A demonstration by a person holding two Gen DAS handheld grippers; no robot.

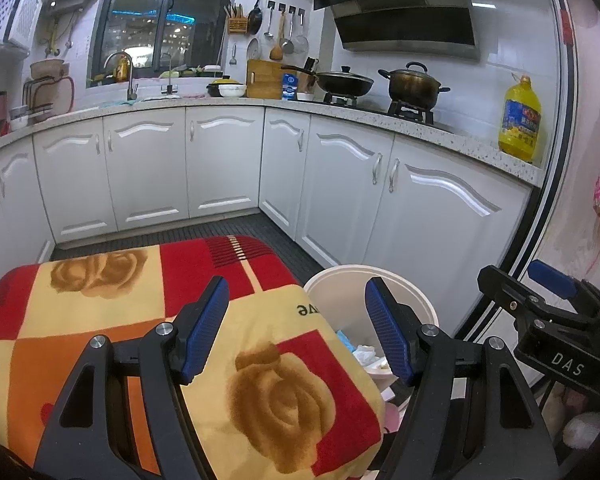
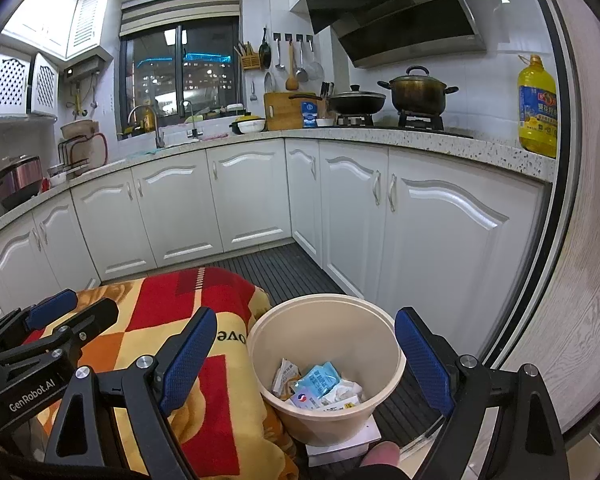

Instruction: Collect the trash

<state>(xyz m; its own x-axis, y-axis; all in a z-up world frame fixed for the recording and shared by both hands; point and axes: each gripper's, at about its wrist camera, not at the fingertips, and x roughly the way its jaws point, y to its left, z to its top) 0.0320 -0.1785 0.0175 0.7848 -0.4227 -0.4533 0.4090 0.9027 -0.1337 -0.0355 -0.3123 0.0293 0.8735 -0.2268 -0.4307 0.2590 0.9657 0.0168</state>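
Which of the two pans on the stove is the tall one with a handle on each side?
The brass-coloured stockpot on the right burner, nearest the yellow oil bottle. The other, a black wok on the left burner, is shallow and wide.

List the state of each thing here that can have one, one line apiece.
Left gripper: open, holding nothing.
Right gripper: open, holding nothing.
Bin: upright, no lid, wrappers and tissue at the bottom.
Blanket: spread over something, nothing lying on it.
Cabinet doors: all shut.
Pot: lid on.
Wok: lid on.
Oil bottle: upright, capped.
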